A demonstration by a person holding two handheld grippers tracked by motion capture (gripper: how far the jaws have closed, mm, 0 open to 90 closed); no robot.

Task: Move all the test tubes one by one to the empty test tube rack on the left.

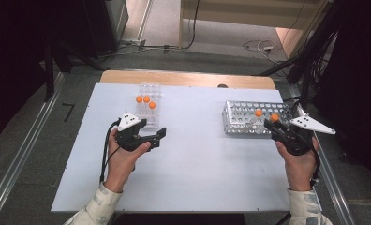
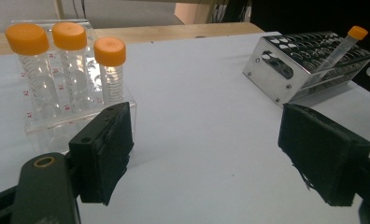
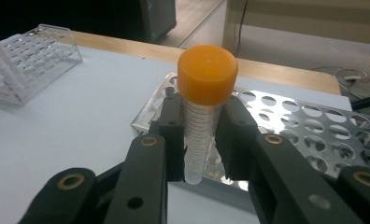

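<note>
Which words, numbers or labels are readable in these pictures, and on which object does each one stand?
Small red marks on the clear plastic rack, beside the orange-capped tubes: row labels, perhaps "A1", "A2"; too blurred to read for certain.
Thin black graduation lines on the orange-capped clear tube held in the right gripper: no readable numbers.
Perforated metal rack: no text seen.

Lab: tube racks (image 1: 253, 118), capped sample tubes (image 2: 110, 70), cabling.

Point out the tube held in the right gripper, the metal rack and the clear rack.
held tube (image 3: 205, 74), right gripper view, on its orange cap.
metal rack (image 2: 267, 70), left gripper view, on its end wall.
clear rack (image 1: 149, 89), high view, on its far bare end.
</note>
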